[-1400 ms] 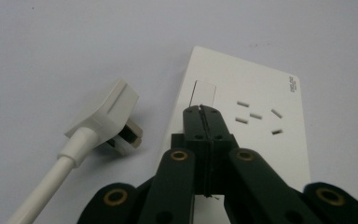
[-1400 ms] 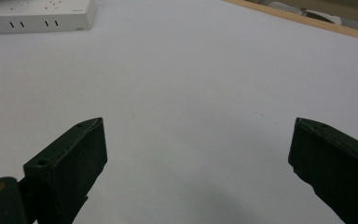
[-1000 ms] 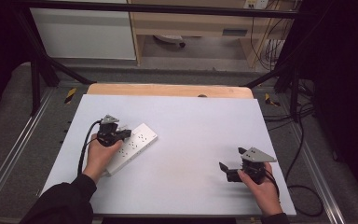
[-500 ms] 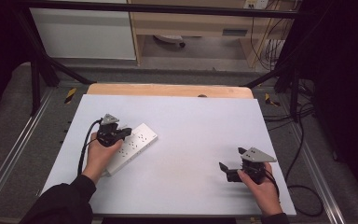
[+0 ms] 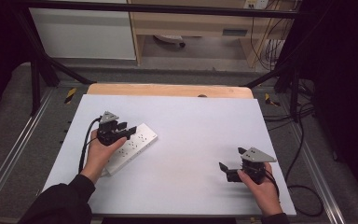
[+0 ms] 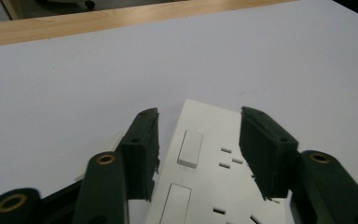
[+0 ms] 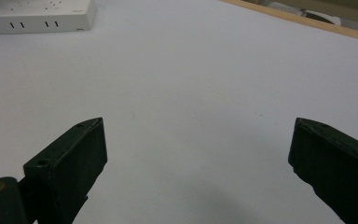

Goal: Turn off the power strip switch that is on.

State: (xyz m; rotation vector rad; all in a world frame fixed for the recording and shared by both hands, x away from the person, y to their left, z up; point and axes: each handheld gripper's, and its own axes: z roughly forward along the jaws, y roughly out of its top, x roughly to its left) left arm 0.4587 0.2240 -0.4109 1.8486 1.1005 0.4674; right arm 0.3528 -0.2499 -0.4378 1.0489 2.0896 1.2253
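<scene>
A white power strip [image 5: 133,145] lies slantwise on the left part of the white table top [image 5: 200,126]. My left gripper [image 5: 127,131] is open over the strip's far end. In the left gripper view its jaws stand on either side of the power strip [image 6: 205,163], whose switches and sockets show between them, with a thin gap at the left jaw. My right gripper [image 5: 225,171] rests low at the right front, open, with bare table between its jaws. The right gripper view has the power strip [image 7: 37,16] far off at the top left.
A wooden strip [image 5: 168,89] runs along the table's far edge. A black cable [image 5: 85,144] trails from the left gripper beside the hand. More cables [image 5: 303,140] lie on the floor to the right. Metal frame rails [image 5: 21,140] flank the table.
</scene>
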